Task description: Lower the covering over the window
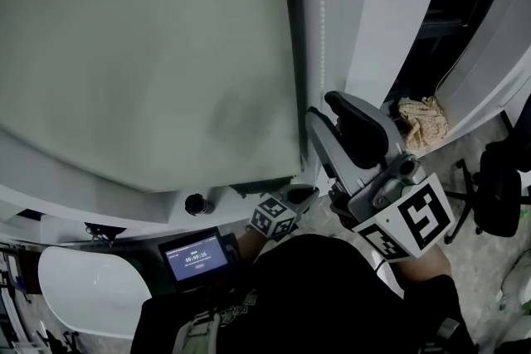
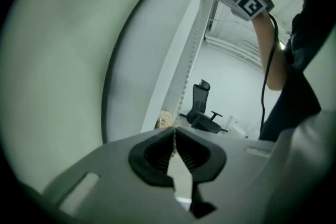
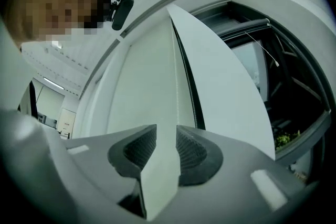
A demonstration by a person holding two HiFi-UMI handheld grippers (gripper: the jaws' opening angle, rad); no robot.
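A pale grey-green roller blind (image 1: 149,54) covers the window at the left. Its white bead chain (image 1: 319,29) hangs along the frame just right of it. My left gripper (image 1: 305,193) is low down, below the blind's bottom edge. In the left gripper view it (image 2: 174,132) is shut on the bead chain (image 2: 185,76), which runs up from between the pads. My right gripper (image 1: 322,105) is raised beside the chain, higher than the left. Its jaws (image 3: 166,139) stand open, with the chain (image 3: 177,105) just ahead of the gap and nothing pinched.
A white pillar (image 1: 390,21) separates the blind from a dark window opening (image 1: 465,4). A crumpled cloth (image 1: 423,122) lies on the sill. A black office chair (image 1: 498,195) stands at the right. A small lit screen (image 1: 197,255) sits below the blind.
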